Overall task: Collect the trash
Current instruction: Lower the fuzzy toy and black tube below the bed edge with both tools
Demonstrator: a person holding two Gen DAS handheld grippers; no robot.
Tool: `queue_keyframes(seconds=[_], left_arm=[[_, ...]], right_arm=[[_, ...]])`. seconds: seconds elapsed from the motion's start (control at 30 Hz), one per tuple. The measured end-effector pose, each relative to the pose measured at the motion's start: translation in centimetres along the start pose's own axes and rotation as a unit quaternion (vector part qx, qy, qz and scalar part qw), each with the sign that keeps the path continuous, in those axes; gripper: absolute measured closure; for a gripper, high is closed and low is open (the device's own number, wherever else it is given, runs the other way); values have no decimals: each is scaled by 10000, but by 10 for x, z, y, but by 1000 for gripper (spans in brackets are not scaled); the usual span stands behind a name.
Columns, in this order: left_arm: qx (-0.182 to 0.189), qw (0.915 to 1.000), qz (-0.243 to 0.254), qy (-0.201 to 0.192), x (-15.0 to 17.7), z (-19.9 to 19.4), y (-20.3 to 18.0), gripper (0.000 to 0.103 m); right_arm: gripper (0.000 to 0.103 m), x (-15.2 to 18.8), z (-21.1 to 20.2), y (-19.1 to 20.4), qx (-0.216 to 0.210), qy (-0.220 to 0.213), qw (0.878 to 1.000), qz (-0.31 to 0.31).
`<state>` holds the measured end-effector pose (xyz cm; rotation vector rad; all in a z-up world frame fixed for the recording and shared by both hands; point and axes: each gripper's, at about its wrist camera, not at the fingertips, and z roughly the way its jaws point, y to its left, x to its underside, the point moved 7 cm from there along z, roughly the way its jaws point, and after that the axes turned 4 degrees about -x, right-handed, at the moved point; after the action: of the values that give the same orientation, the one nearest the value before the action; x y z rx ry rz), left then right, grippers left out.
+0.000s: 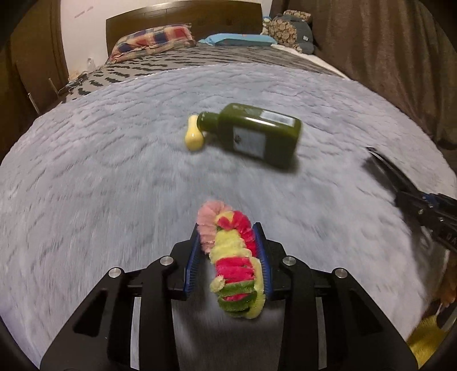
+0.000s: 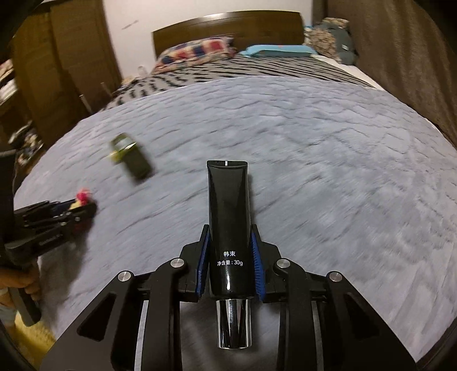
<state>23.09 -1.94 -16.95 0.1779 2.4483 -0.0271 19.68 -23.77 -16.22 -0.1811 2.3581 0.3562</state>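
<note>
Left gripper clamped on a coiled pink, yellow and green chenille stem. Right gripper closed on a black cosmetic tube, chrome cap rearward. Green bottle lying on grey plush blanket.

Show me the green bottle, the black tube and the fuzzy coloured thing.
green bottle (image 1: 257,134), left wrist view, on its label side.
black tube (image 2: 230,222), right wrist view, mid-body.
fuzzy coloured thing (image 1: 234,256), left wrist view, on its middle coils.

Grey fluffy blanket, wooden headboard, brown curtain
</note>
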Motion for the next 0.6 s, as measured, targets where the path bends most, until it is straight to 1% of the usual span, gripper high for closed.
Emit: queue_keyframes(seconds=[0.13, 0.23, 0.33, 0.43, 0.6], left_arm=[[18, 9998, -51, -190, 22, -31, 0, 70], [78, 9995, -66, -312, 35, -52, -2, 70], [145, 9989, -81, -449, 53, -73, -5, 70], [256, 9982, -114, -527, 74, -92, -10, 70], [310, 9973, -73, -657, 102, -120, -15, 70]], right_arm=[[76, 14, -19, 27, -120, -182, 9996, -162], [76, 37, -34, 48, -205, -283, 9990, -293], [76, 63, -45, 63, -384, -303, 9986, -195], [76, 86, -58, 77, -443, -365, 9981, -206], [76, 113, -77, 83, -540, -327, 9980, -52]])
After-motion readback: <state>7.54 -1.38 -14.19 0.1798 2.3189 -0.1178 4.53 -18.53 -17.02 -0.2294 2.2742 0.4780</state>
